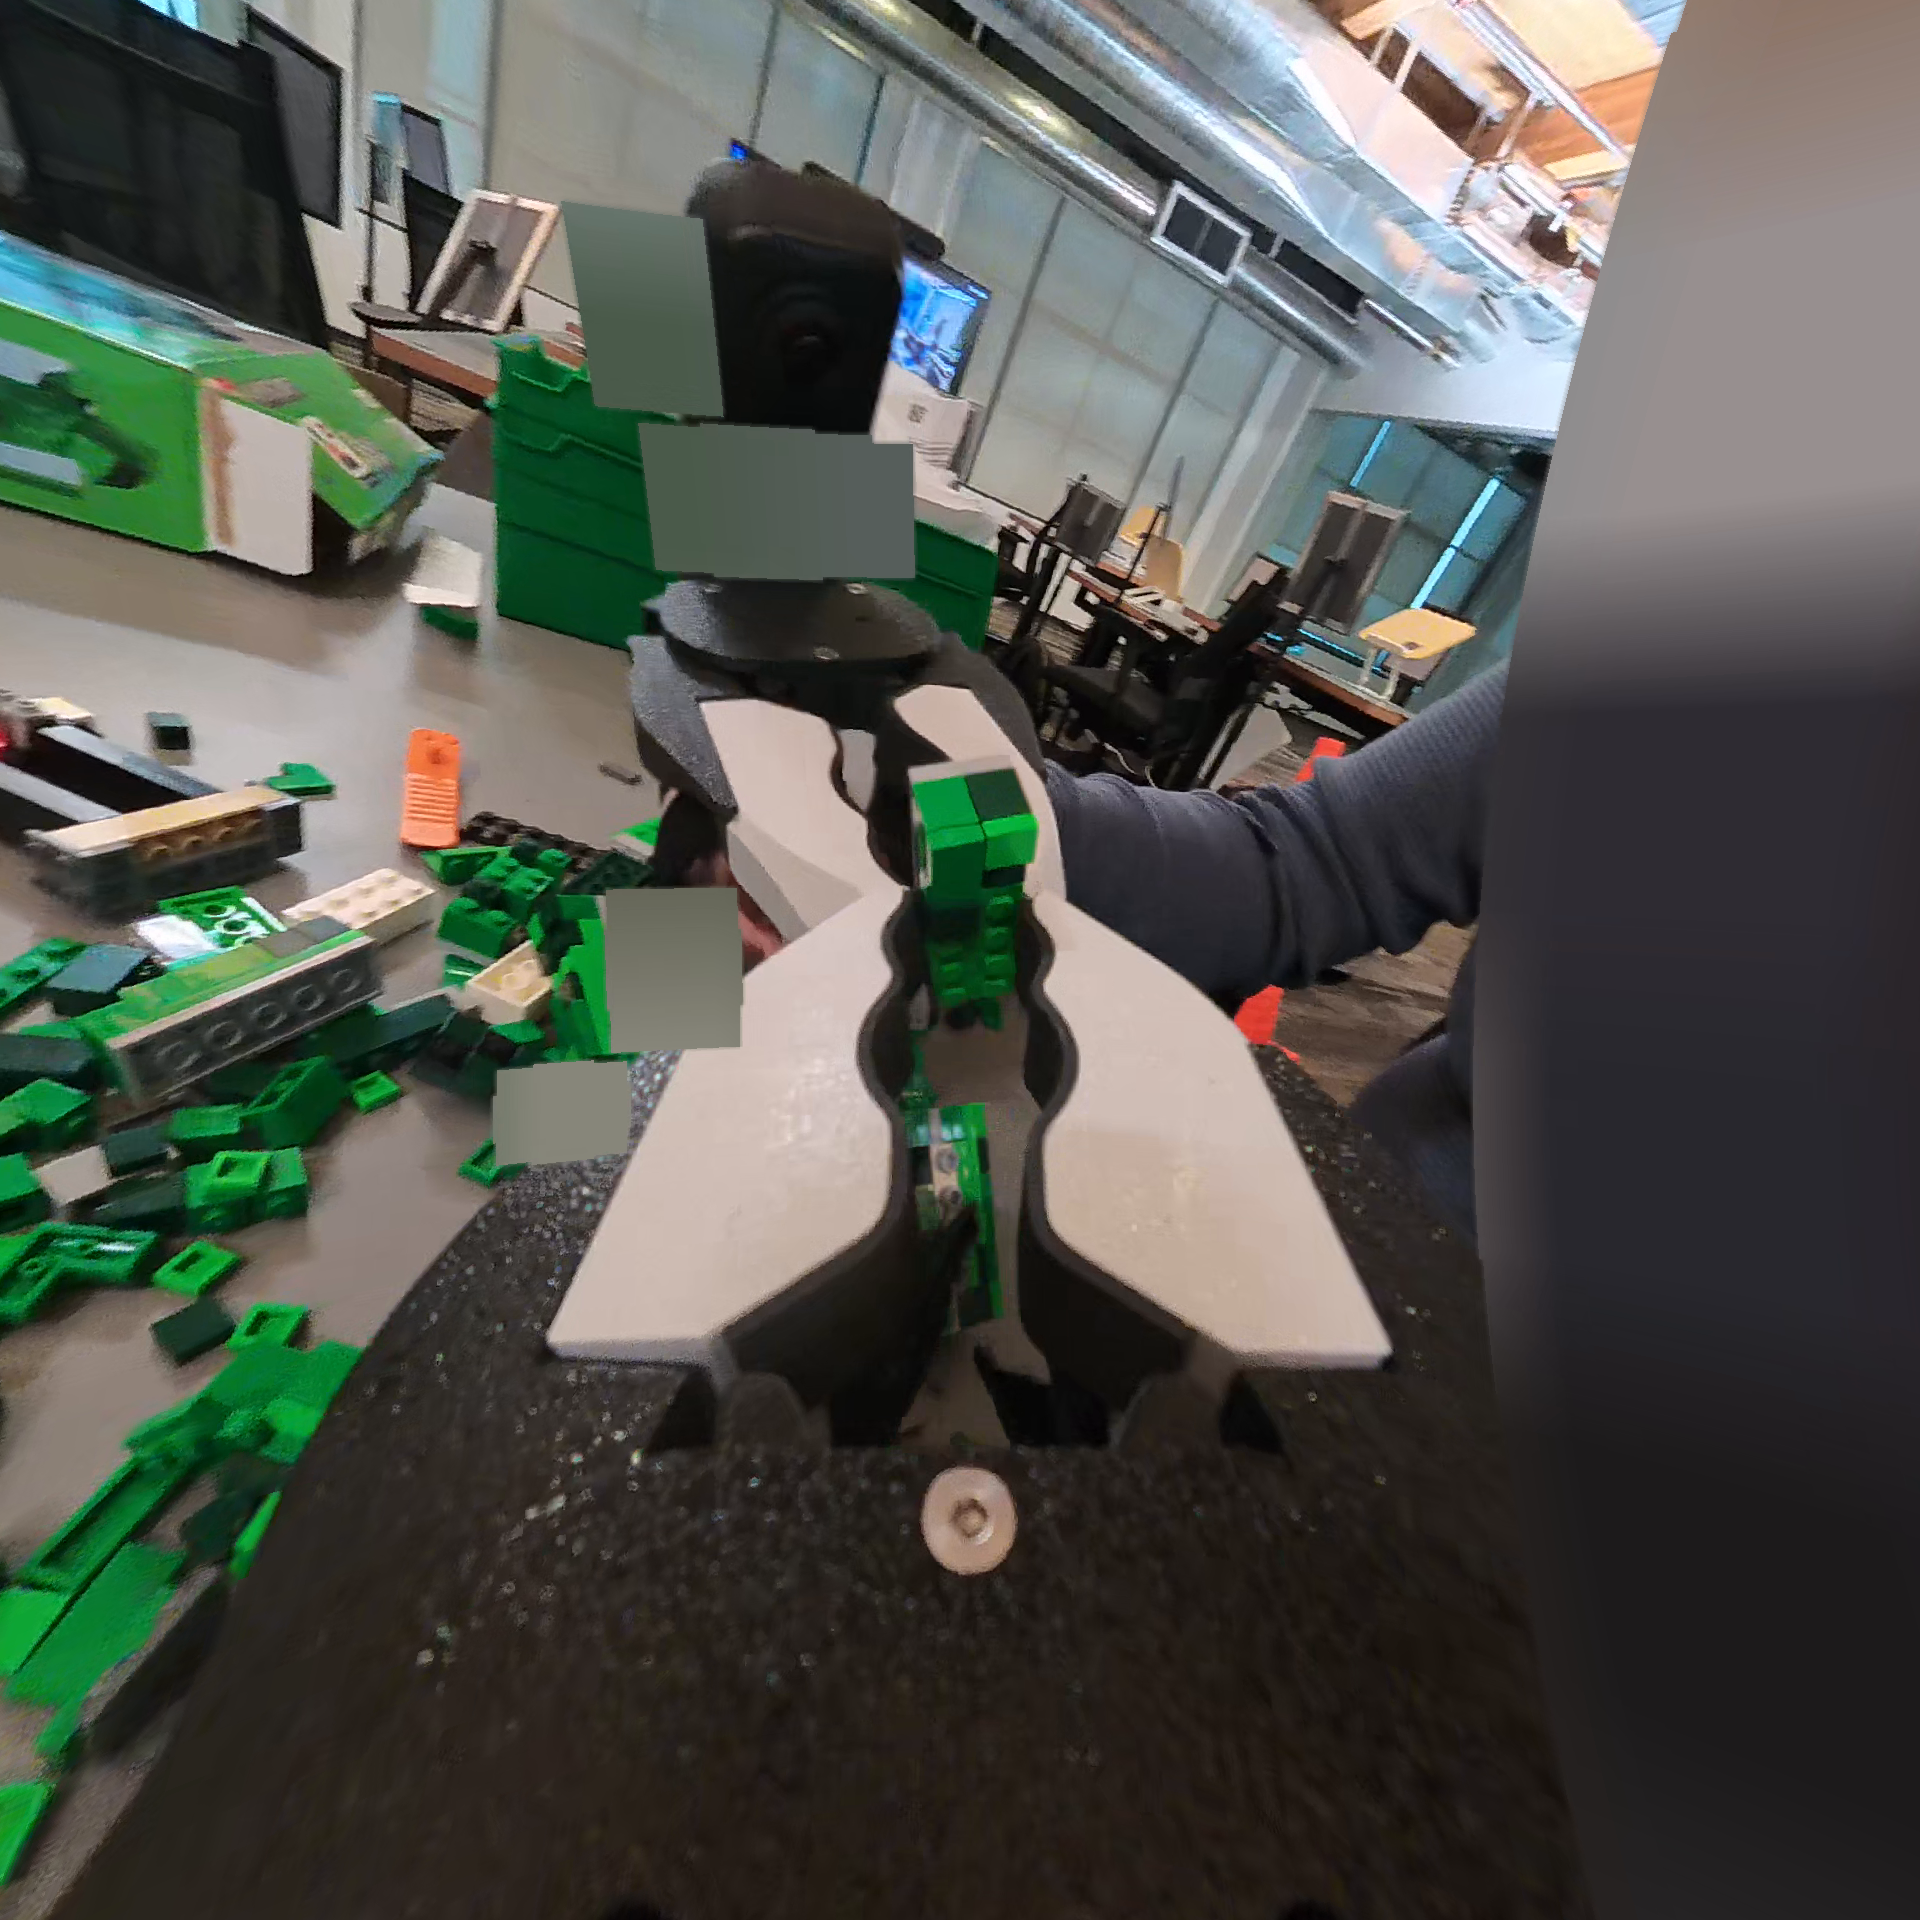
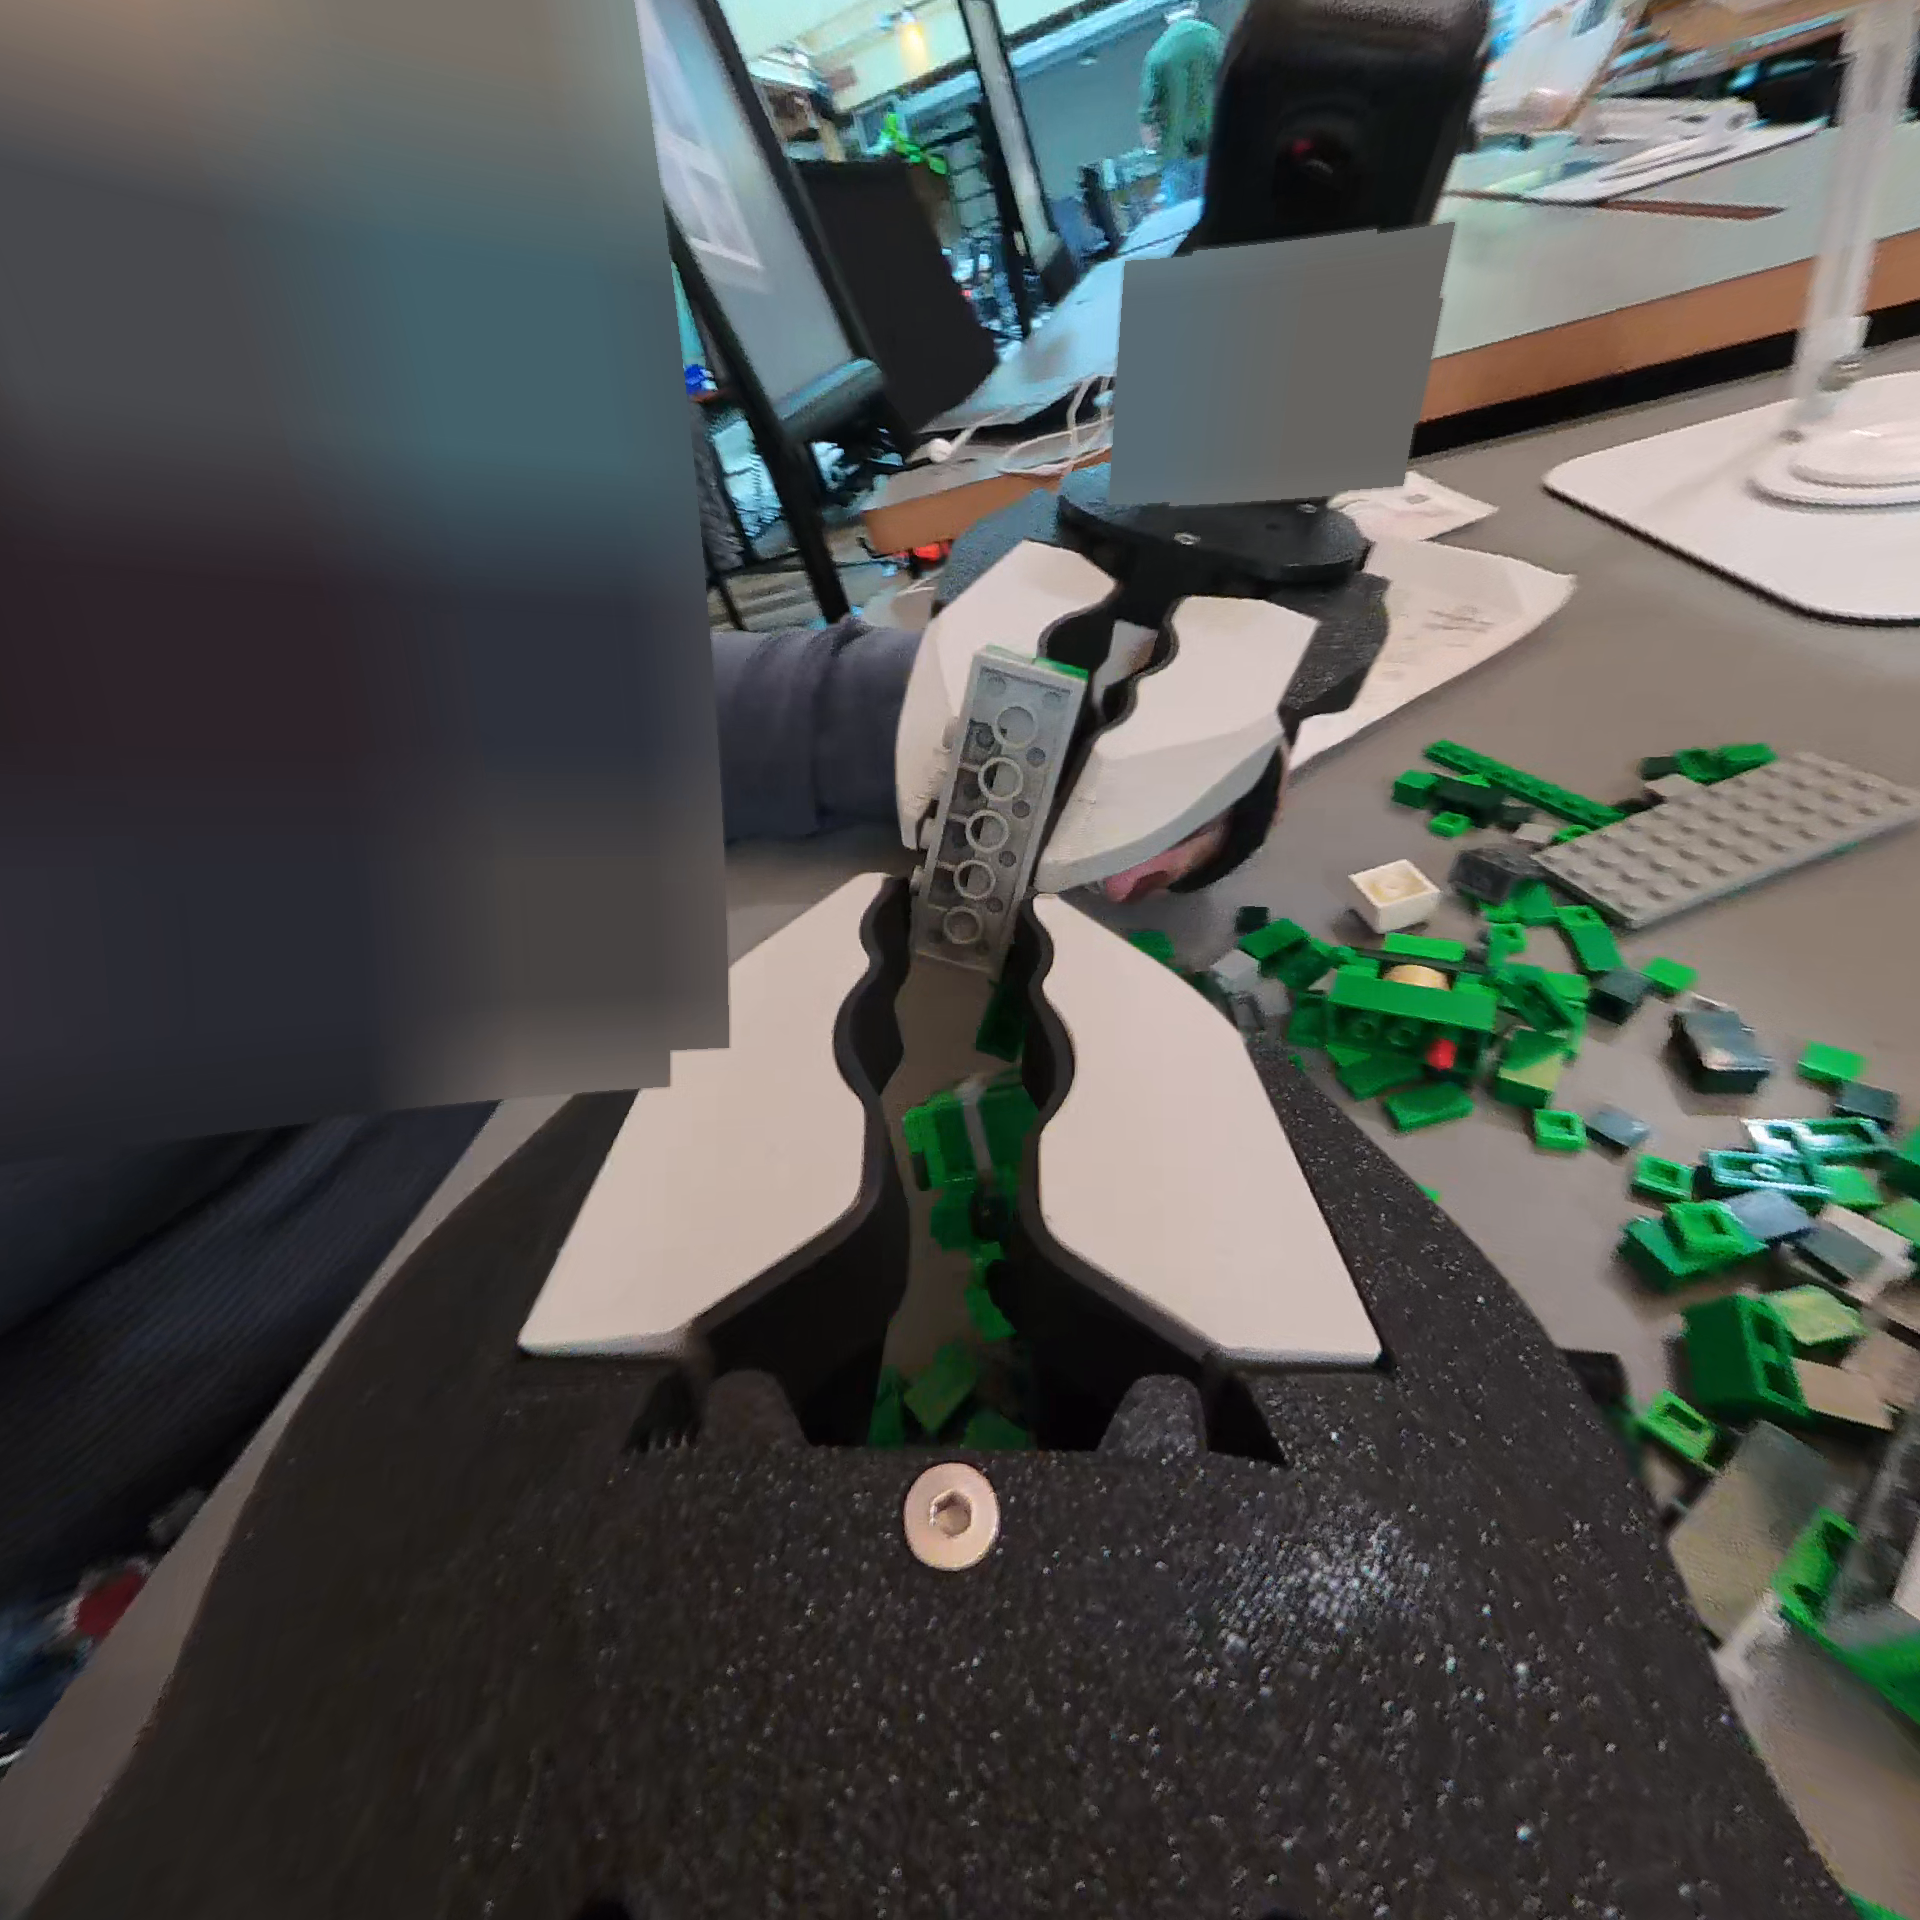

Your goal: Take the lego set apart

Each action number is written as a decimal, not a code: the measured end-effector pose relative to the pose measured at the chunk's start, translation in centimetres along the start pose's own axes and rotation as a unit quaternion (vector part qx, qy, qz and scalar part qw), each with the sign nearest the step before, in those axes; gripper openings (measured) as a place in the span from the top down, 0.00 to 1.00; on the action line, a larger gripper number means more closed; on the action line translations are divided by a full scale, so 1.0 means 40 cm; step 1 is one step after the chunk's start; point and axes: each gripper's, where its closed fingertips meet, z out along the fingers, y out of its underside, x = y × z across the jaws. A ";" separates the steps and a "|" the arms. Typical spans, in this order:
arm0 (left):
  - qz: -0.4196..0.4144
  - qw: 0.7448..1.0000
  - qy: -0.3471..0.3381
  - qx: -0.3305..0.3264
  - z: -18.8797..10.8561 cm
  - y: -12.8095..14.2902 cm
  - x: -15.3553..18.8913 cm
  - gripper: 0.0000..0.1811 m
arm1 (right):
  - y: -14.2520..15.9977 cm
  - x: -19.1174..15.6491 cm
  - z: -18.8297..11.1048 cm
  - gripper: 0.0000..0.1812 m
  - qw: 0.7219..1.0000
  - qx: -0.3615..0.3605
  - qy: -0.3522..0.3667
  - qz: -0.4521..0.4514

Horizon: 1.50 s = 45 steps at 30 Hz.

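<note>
Left tool (image 1: 961,925) narrowed, tips pressed to either side of a slim lego piece (image 1: 966,862): green bricks stacked in a column, lifted clear of the counter (image 1: 540,686) at the centre of the left wrist view. Right tool (image 2: 956,914) likewise narrowed, tips closed on one end of the same piece, seen from that side as a grey plate with round sockets and a thin green edge. Tools nose to nose, with the piece bridging them. From each wrist view, the far end lying against one pale finger of the opposite tool; impossible to tell how firmly that far end is pinched.

In the left wrist view:
- A dark blue sleeve (image 1: 1247,883) at 3 o'clock, behind the piece.
- At 9 o'clock, a scatter of loose green bricks (image 1: 260,1164) on the counter, mixed with a few white and grey ones.
- At 10 o'clock, an orange ribbed separator (image 1: 431,790) lying flat, just beside a black studded plate.
- Farther out at 10 o'clock, a green box (image 1: 187,447) with an open flap.
- At 11 o'clock, green stacked bins (image 1: 561,520), partly behind the opposite tool.

In the right wrist view:
- At 3 o'clock, more green bricks strewn about.
- At 2 o'clock, a grey baseplate (image 2: 1745,831) with a small white brick (image 2: 1397,899) near its lower corner.
- Printed sheets (image 2: 1455,613) flat on the counter behind the opposite tool, at 1 o'clock.
</note>
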 end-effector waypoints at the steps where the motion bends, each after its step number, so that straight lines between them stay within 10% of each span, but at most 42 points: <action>1: -0.003 1.000 0.006 -0.002 0.001 0.003 0.003 0.91 | 0.002 -0.005 0.000 0.90 1.000 0.001 -0.012 0.006; 22: -0.037 0.997 0.072 0.003 -0.001 0.010 0.036 0.90 | 0.000 -0.049 0.006 0.90 0.988 0.023 -0.132 0.082; 38: 0.069 0.969 -0.234 0.039 -0.045 -0.035 -0.126 0.97 | -0.023 0.149 -0.045 0.90 0.973 0.009 0.225 -0.042; 45: 0.048 0.962 -0.263 0.048 -0.039 -0.029 -0.144 0.97 | -0.012 0.163 -0.055 0.90 0.974 0.018 0.224 -0.024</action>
